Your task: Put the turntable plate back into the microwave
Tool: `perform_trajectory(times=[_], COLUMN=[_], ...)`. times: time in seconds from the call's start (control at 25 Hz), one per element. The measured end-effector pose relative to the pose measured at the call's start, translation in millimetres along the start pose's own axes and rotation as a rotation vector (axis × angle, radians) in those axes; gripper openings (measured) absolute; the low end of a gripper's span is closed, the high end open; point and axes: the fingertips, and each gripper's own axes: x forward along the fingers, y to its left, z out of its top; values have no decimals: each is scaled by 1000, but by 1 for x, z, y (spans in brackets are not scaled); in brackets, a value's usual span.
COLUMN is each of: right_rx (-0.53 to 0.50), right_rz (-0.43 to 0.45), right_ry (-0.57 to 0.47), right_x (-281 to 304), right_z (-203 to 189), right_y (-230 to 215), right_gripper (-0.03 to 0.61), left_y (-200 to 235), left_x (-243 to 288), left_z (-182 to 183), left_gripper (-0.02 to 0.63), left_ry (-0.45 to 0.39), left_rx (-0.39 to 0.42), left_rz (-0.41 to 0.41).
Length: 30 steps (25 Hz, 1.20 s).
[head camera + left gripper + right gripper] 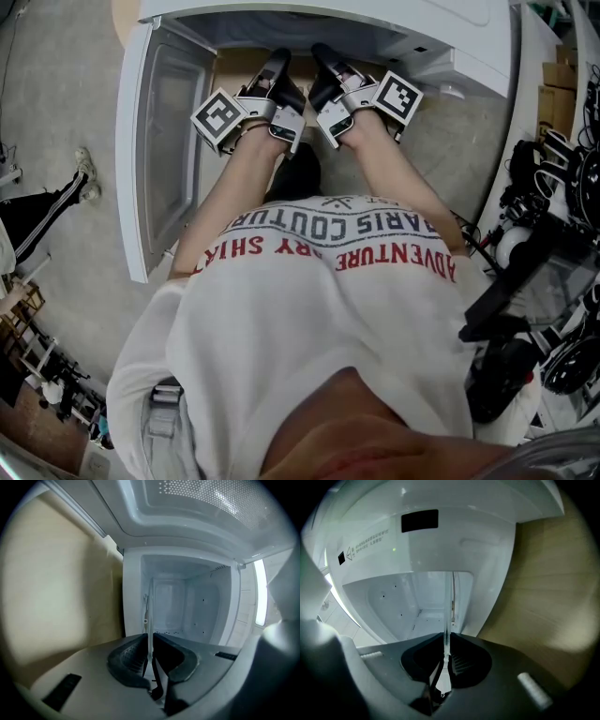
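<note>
The glass turntable plate (150,611) shows edge-on as a thin clear vertical line between the jaws of my left gripper (151,639), which is shut on its rim. The same plate (448,606) stands edge-on in my right gripper (446,639), also shut on it. Both point level into the open white microwave cavity (197,602) (408,602). In the head view the left gripper (277,61) and right gripper (323,56) sit side by side at the microwave's (394,23) mouth; the clear plate itself cannot be made out there.
The microwave door (164,141) hangs open to the left of my arms. A pale wooden surface (56,597) (543,588) flanks the oven. Dark equipment (553,281) crowds the right, and another person's leg (47,206) is at the far left.
</note>
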Motion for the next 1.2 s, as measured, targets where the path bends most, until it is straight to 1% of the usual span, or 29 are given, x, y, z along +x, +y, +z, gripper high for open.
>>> perform_trajectory(times=[0.16,0.36,0.48,0.68,0.8,0.92,1.08,1.2], right_rx=[4,17,13,16,-1,-17,-9,-6], right_rz=[7,35,35,29,14,-5,-15,-20], right_ry=[-3,5,10,23,31,29,26,26], right_x=[5,14,16,14,11,11,12,12], right_z=[3,3,2,0,-3,-2,-3,-4], right_y=[4,15,16,14,10,6,4,4], right_gripper=[32,34,34,35,32,18,15,15], left_y=[-5,-12,-13,-8,-4,-5,-2,-4], left_x=[7,14,16,20,21,22,18,14], left_z=[6,17,20,24,26,25,27,25], left_gripper=[34,34,34,34,31,31,31,31], left_ry=[-2,-24,-32,-40,-41,-40,-35,-38], left_rx=[12,-2,-13,-30,-21,-30,-8,0], left_rz=[-27,-42,-46,-43,-33,-28,-4,-6])
